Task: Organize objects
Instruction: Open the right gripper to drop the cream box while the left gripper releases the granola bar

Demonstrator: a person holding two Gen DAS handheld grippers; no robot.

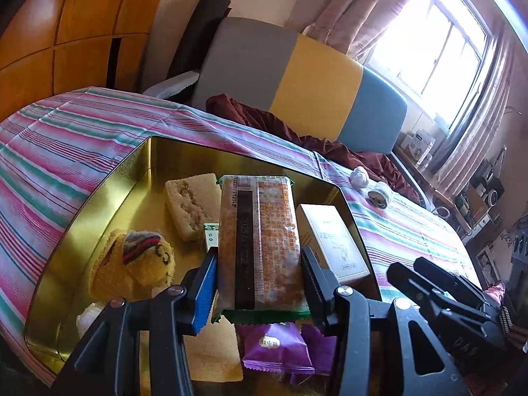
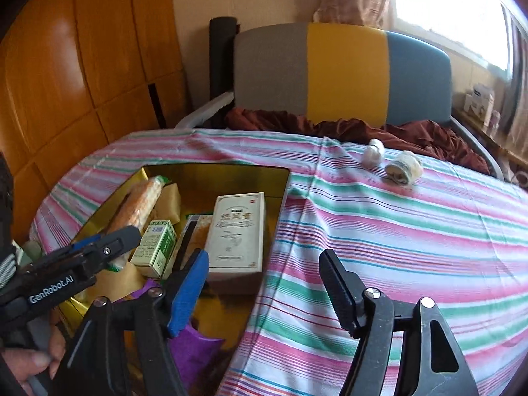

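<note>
A gold tin tray (image 1: pixel 82 204) lies on the striped cloth and holds several items. My left gripper (image 1: pixel 260 270) is shut on an orange cracker packet (image 1: pixel 260 231), with the blue pad on its left edge and the black pad on its right. In the right wrist view the same packet (image 2: pixel 138 204) slants up from the left gripper (image 2: pixel 109 244). My right gripper (image 2: pixel 264 257) stands open over the tray's right edge with nothing between its fingers. A white box (image 2: pixel 236 234) lies in the tray just past its blue finger (image 2: pixel 189 283).
The tray also holds a yellow knitted toy (image 1: pixel 132 264), a beige slab (image 1: pixel 191 204), a small green box (image 2: pixel 155 247) and a purple packet (image 1: pixel 277 346). Two small rolls (image 2: pixel 373 155) (image 2: pixel 404 168) lie on the cloth. A grey, yellow and blue chair back (image 2: pixel 343 72) stands behind.
</note>
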